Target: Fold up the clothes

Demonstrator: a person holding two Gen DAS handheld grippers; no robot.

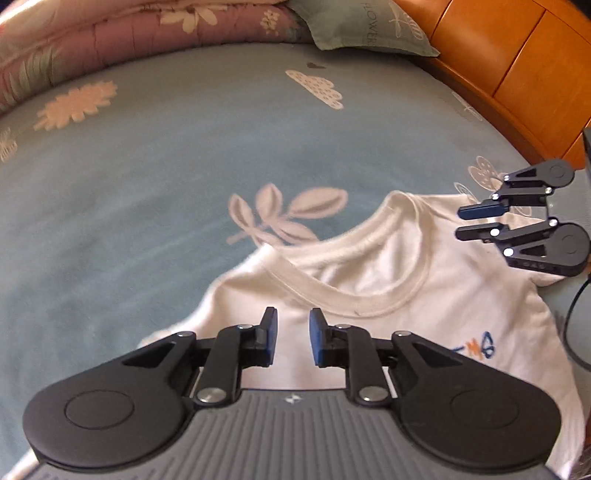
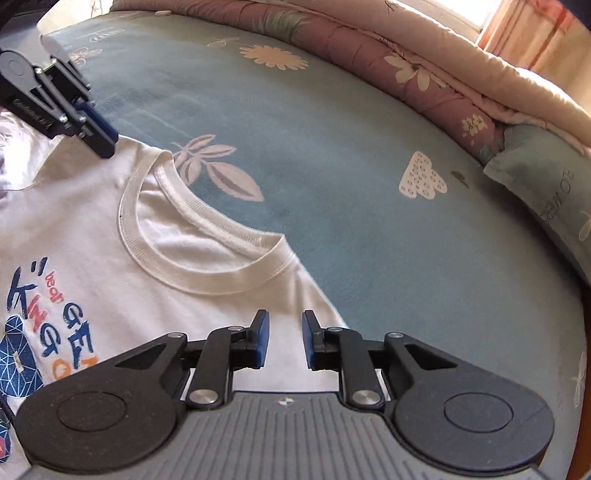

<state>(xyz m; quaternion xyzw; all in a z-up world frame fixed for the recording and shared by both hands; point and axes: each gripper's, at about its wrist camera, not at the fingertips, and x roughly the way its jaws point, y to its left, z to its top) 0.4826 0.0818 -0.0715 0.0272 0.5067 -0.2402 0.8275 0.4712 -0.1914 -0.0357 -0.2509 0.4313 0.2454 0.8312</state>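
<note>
A white T-shirt [image 1: 384, 266] with a ribbed round collar [image 2: 207, 284] and a colourful printed chest [image 2: 48, 317] lies face up on the blue bed sheet [image 1: 166, 206]. In the left wrist view my left gripper [image 1: 293, 321] hovers over one shoulder of the shirt, just below the collar; its blue pads stand slightly apart with nothing between them. My right gripper [image 2: 284, 323] hovers over the other shoulder near the shirt's edge, also slightly open and holding nothing. Each gripper shows in the other's view: the right gripper [image 1: 459, 222] and the left gripper [image 2: 100, 143].
A folded pink floral quilt [image 2: 424, 85] runs along the far side of the bed. A grey-green pillow [image 1: 362, 29] lies by the orange wooden headboard [image 1: 498, 62]. A black cable [image 1: 570, 325] hangs at the right edge. The bed sheet [image 2: 332, 166] beyond the collar is flat.
</note>
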